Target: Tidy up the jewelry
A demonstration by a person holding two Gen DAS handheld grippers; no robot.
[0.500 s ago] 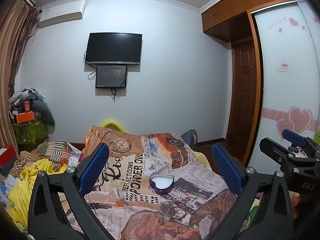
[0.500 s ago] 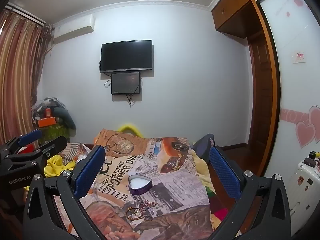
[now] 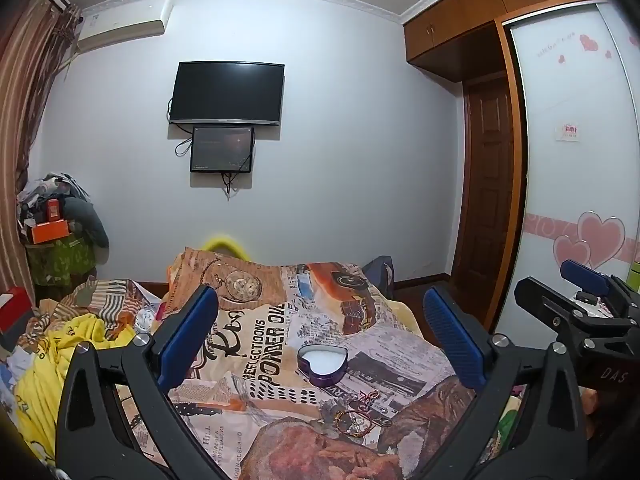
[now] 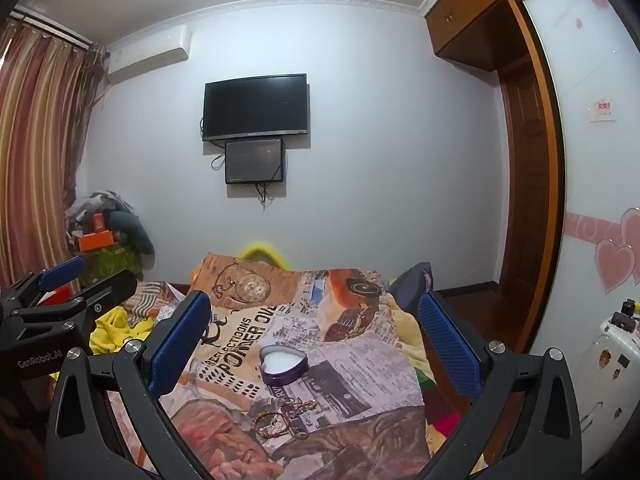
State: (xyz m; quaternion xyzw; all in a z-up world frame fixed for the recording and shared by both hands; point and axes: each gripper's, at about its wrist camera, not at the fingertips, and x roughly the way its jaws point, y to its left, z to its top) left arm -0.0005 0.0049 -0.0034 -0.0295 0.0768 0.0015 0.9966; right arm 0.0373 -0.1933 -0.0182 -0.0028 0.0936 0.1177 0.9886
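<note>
A purple heart-shaped tin (image 3: 322,363) with a white inside lies open on a printed blanket (image 3: 256,332) on the bed; it also shows in the right wrist view (image 4: 283,363). Several bracelets and small jewelry pieces (image 3: 358,416) lie just in front of it, also in the right wrist view (image 4: 280,416). My left gripper (image 3: 320,344) is open and empty, held above the bed short of the tin. My right gripper (image 4: 316,340) is open and empty, at a like height. Each gripper shows at the edge of the other's view.
A yellow cloth (image 3: 60,344) and loose clothes lie at the bed's left. A cluttered stand (image 3: 56,240) is in the far left corner. A wardrobe (image 3: 576,160) and brown door (image 3: 488,192) are on the right. A white suitcase (image 4: 608,368) stands at right.
Both views have shifted only slightly; the tin and jewelry lie where they were. Both grippers stay open.
</note>
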